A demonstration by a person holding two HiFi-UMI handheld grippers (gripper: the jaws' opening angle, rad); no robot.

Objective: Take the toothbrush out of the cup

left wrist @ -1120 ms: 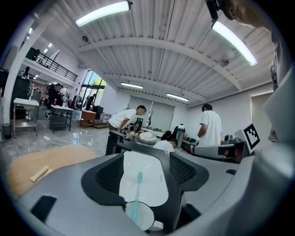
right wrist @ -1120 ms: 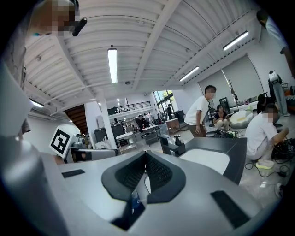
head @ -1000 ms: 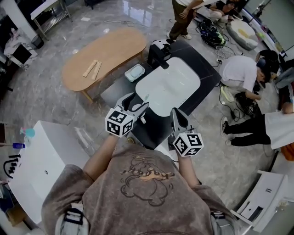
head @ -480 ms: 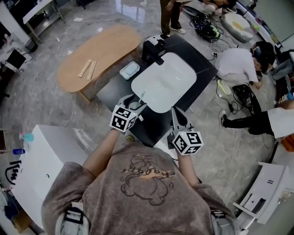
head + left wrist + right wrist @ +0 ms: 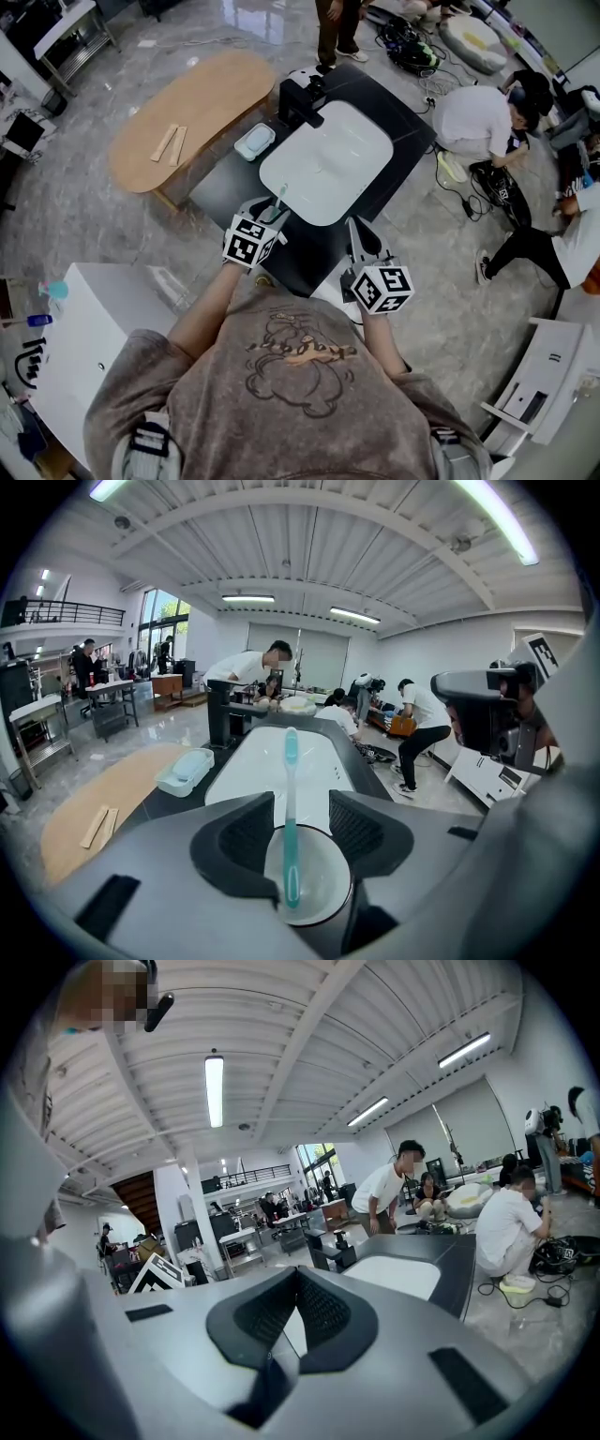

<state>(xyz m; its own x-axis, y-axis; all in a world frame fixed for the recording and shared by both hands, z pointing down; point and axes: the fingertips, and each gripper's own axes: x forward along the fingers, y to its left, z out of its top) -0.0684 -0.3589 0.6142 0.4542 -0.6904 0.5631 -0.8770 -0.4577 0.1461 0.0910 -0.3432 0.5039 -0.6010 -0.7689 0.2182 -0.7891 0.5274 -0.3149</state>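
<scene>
Head view: the person stands over a dark surface (image 5: 220, 187) with a white basin (image 5: 328, 159) sunk into it. The left gripper (image 5: 272, 212) reaches down to the basin's near edge, and the teal tip of the toothbrush (image 5: 278, 195) shows just past its fingers. The right gripper (image 5: 358, 230) hangs off to the side, well apart from the brush, over the surface's near edge.

Left gripper view: the toothbrush (image 5: 289, 808) stands nearly upright in a white cup (image 5: 323, 892), bristles up, its foot resting inside the bowl. It looks light, thin and stiff, of smooth plastic that could slide or swivel in a loose pinch. The best hold is probably on the bare handle just above the cup's rim, below the bristles. The cup also looks light, so a slanted pull might drag or tip it, and a straight lift seems safer. The fingers (image 5: 239, 841) have just been closing and now stand partly apart, one on each side of the handle. The brush sits between them, nearer the left pad, and a gap still shows on the right, so they are not yet clamped on it. A pale soap dish (image 5: 185, 769) lies farther off on the surface.

Right gripper view: the right gripper's fingers (image 5: 328, 1316) are clenched tip to tip with nothing between them. They point across the surface towards the basin.
</scene>
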